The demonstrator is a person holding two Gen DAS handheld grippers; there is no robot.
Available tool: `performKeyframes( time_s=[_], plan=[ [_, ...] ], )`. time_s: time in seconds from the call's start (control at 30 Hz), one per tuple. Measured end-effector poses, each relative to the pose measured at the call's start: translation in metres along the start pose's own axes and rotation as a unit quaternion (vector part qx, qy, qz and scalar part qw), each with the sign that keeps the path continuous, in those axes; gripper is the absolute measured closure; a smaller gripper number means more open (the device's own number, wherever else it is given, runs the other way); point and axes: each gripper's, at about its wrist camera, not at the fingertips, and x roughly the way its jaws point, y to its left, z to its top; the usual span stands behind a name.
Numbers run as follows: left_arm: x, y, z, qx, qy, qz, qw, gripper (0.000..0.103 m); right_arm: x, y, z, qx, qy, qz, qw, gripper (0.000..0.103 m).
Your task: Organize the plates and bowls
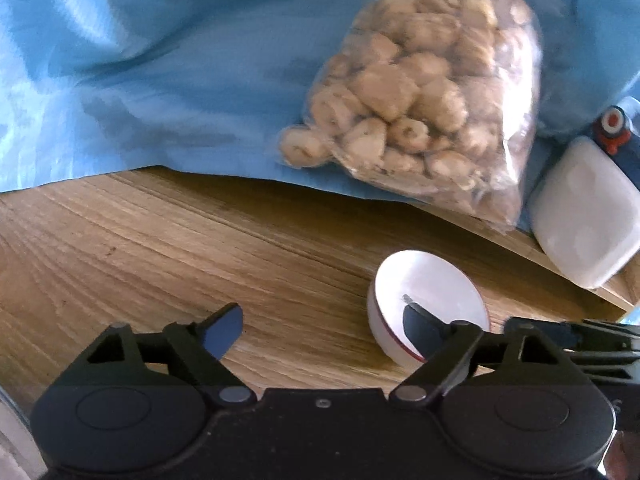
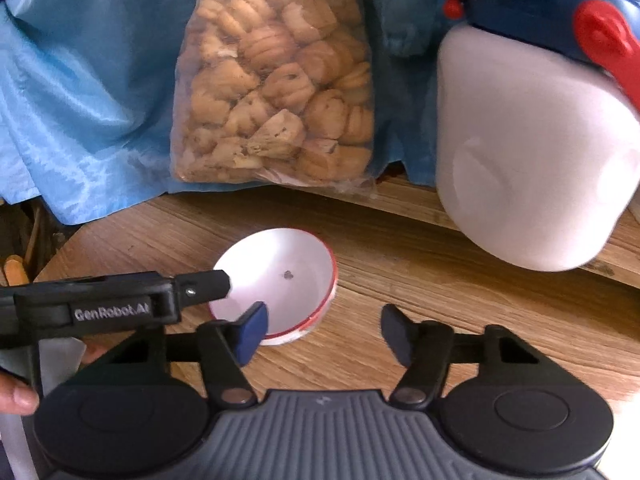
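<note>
bowl (image 2: 280,280) | small, white, red rim | upright, dark speck inside | on wooden table (image 2: 440,320), 6 o'clock of cookie bag (image 2: 276,76)

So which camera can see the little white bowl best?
The right wrist view. There the little white bowl shows nearly whole, with its red rim and a dark speck inside. In the left wrist view the bowl sits low on the right, partly hidden behind a finger of the left gripper.

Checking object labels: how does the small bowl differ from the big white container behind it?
The bowl is round, open-topped and red-rimmed; the white container is boxier, with no red trim. The bowl is far smaller and sits upright on the table; the container looks tilted. Both are white.
</note>
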Motion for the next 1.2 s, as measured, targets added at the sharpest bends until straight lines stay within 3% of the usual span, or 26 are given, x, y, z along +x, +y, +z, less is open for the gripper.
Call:
performKeyframes(
  time_s=[0.2,0.37,0.43,0.77,1.2],
  plan=[
    [0.002,0.000,-0.002,-0.004,0.011,-0.063,0.9980,0.059,0.008,-0.005,0.002,0.010,0.005,0.028,1.000,0.048],
    [0.004,0.000,-0.004,-0.017,0.021,-0.092,0.9954,0.074,0.013,-0.014,0.002,0.027,0.012,0.061,0.998,0.067],
    [0.005,-0.002,-0.005,-0.014,0.022,-0.098,0.9948,0.082,0.015,-0.016,0.002,0.027,0.018,0.067,0.997,0.070],
    [-0.006,-0.013,-0.006,-0.014,0.020,-0.106,0.9940,0.087,0.009,-0.017,-0.003,0.041,0.036,0.058,0.997,0.079],
    [-0.043,-0.026,-0.011,-0.010,-0.005,-0.136,0.9907,0.087,-0.037,-0.019,-0.019,0.062,-0.010,0.070,0.996,0.079]
  ],
)
